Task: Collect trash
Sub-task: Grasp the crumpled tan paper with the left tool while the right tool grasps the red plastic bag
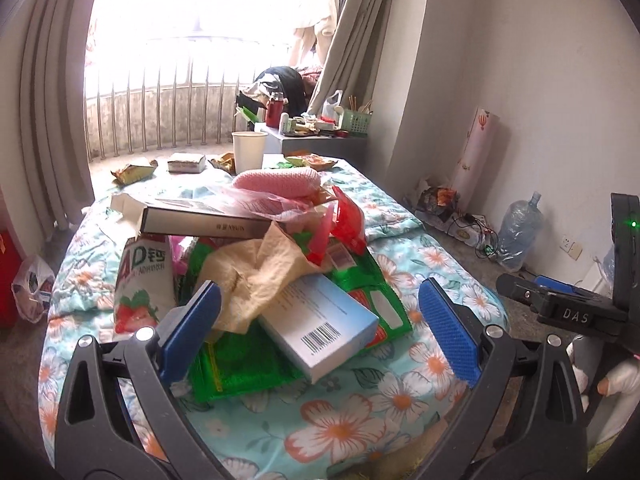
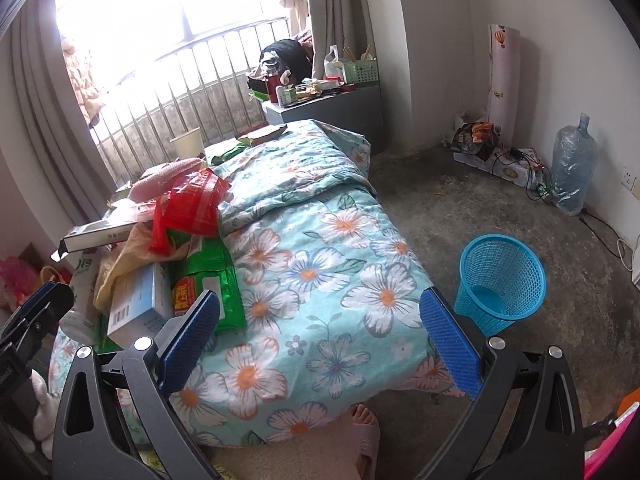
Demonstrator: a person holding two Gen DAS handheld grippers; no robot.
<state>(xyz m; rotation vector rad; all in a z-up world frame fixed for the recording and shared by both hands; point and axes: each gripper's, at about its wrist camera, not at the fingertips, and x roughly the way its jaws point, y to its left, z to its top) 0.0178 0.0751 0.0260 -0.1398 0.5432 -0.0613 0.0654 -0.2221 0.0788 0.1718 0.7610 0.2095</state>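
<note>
A pile of trash lies on the floral bed: a light blue box with a barcode, a crumpled beige paper, green foil bags, a red plastic bag, a long dark box and a strawberry drink pouch. My left gripper is open, its fingers either side of the blue box and paper. My right gripper is open and empty over the bed's near right part. A blue mesh bin stands on the floor right of the bed.
A white paper cup, snack wrappers and a small box lie at the bed's far end. A cluttered grey cabinet stands by the window. A water jug and cables sit by the right wall. A slippered foot is below.
</note>
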